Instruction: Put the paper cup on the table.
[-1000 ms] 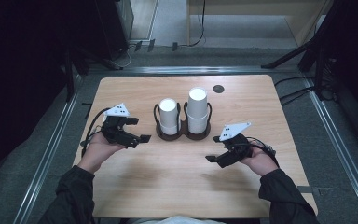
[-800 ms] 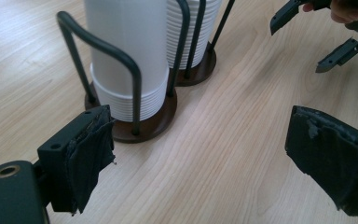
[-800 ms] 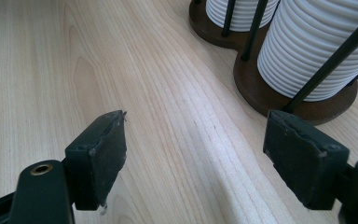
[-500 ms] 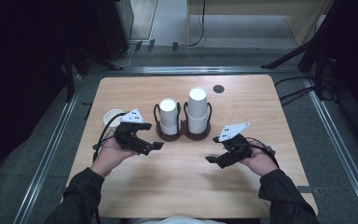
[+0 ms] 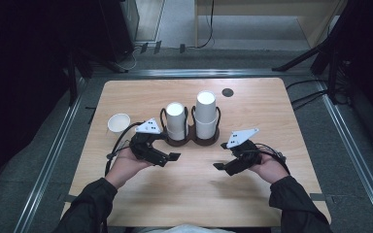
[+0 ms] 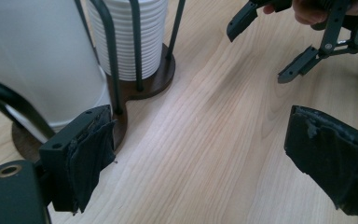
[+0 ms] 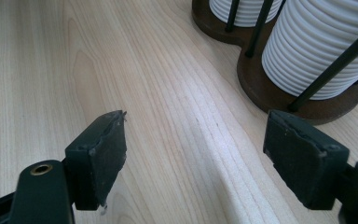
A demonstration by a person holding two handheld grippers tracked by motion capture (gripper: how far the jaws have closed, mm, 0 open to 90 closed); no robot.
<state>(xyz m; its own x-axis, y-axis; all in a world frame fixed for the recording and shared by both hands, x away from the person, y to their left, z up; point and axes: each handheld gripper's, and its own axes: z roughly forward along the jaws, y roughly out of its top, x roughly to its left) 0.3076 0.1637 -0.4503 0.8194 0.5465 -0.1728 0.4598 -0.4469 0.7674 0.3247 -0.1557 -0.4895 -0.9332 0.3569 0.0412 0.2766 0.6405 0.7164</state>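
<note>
A pale wooden table (image 5: 189, 194) sits under dim light. Both the left gripper (image 5: 167, 156) and the right gripper (image 5: 221, 167) hover with jaws spread, holding nothing. The cup holder (image 5: 190, 141), with its two stacks of white cups, stands between and just beyond them. A loose cup (image 5: 118, 122) sits left. A careless sweep inward could, I think, topple the taller stack (image 5: 206, 114).

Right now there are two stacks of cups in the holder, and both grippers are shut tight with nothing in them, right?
Not quite. Both stacks do stand in the holder, but the grippers are open, not shut. The left gripper view and right gripper view show their jaws spread wide over bare table, holding nothing.
</note>
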